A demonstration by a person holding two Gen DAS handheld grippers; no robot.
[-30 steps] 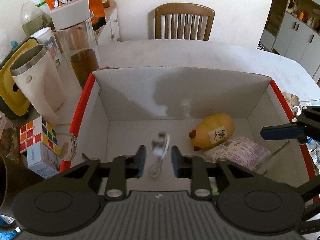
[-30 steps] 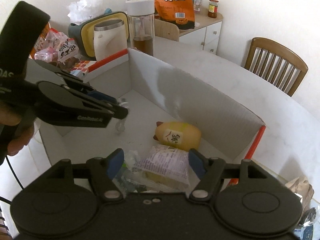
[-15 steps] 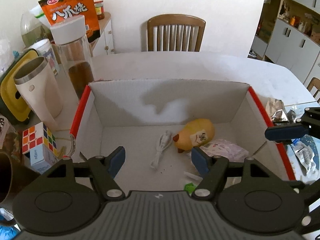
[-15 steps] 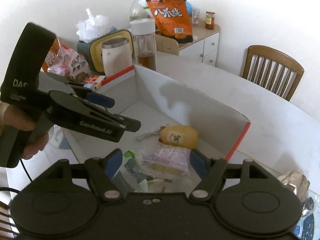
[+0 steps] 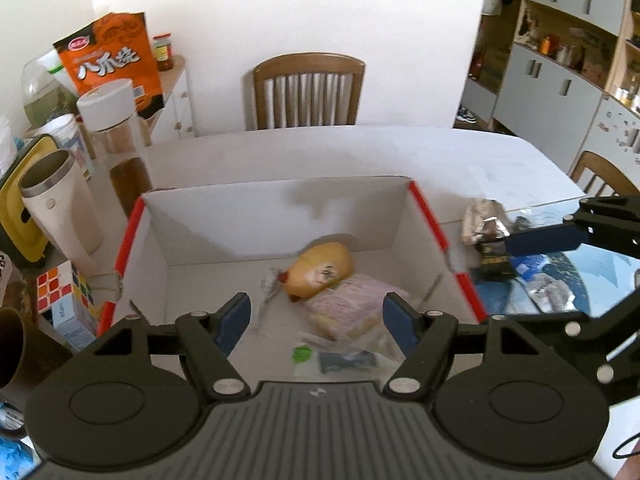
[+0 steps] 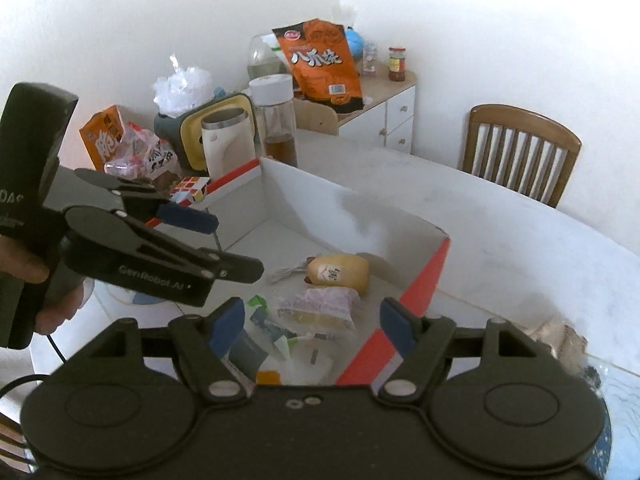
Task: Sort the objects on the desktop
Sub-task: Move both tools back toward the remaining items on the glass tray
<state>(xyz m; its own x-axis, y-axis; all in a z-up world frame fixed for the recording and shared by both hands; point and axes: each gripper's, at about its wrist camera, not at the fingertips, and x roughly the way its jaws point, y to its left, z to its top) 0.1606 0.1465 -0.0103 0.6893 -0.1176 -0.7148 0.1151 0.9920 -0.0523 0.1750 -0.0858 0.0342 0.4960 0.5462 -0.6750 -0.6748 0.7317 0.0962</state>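
- A white mug (image 5: pixel 60 204) and a tall glass bottle (image 5: pixel 120 148) stand upright on the table's left edge, just outside the cardboard box (image 5: pixel 276 216). They look parked there, not yet sorted.
- A puzzle cube (image 5: pixel 60 292) sits on a small carton, touching the box's red left rim, likely a candidate for the next pick.
- The left gripper (image 5: pixel 316 320) hangs over the near part of the box with its fingers released and nothing between them. The opening jump came earlier in the last second, when it let the white cable (image 5: pixel 268 292) drop.
- That cable lies on the box floor, just left of the yellow toy (image 5: pixel 320 270).
- A pale snack packet (image 5: pixel 344 308) lies against the toy's near side, with small wrappers nearer the front. The sorted things gather in the box's right half.
- The right gripper (image 6: pixel 312 326) is also over the near corner of the box, its fingers spread and empty. In the left view its blue finger (image 5: pixel 540 238) points at the crumpled wrapper (image 5: pixel 482 220) on the table outside the right rim, probably the next thing to collect.
- Glossy clutter lies on the table further right, too blurred to name.
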